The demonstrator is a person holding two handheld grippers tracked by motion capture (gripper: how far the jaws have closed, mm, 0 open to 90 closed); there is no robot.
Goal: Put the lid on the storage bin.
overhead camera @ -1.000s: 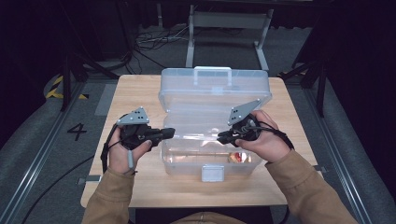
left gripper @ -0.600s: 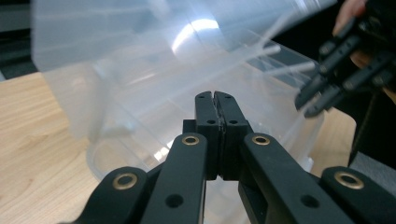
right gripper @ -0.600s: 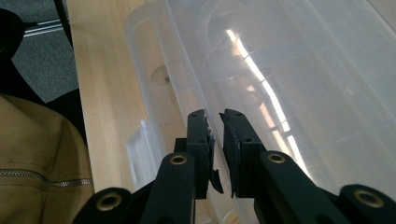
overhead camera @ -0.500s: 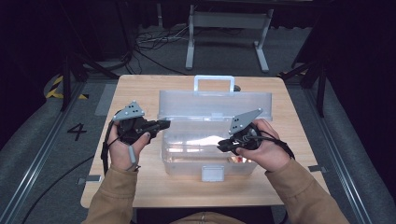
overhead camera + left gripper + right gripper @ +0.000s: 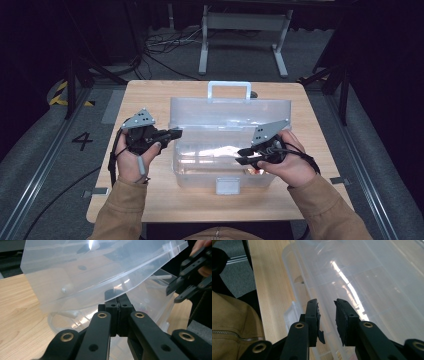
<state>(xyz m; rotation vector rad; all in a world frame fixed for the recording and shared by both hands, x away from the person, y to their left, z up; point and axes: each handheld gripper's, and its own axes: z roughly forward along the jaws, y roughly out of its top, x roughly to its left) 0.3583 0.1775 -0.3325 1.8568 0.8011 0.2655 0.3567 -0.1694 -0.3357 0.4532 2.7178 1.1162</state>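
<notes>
One clear box (image 5: 227, 150) sits mid-table (image 5: 150, 95), its lid (image 5: 230, 112) half lowered toward the near side. The left gripper (image 5: 176, 133) is clamped on the lid's left edge; the right gripper (image 5: 241, 154), jaws just opening with nothing between them, hovers over the box's near right. To close well, lower the lid slowly, keeping the two grippers clear of the rim.

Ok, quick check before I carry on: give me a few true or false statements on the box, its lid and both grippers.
1. The clear plastic box stands on the wooden table. True.
2. The lid lies fully shut. False: it is partly raised.
3. The left gripper has its jaws shut. True.
4. The right gripper clamps the lid. False: its jaws, just opening, stand apart with nothing between them.
5. The box handle is black. False: it is clear.
</notes>
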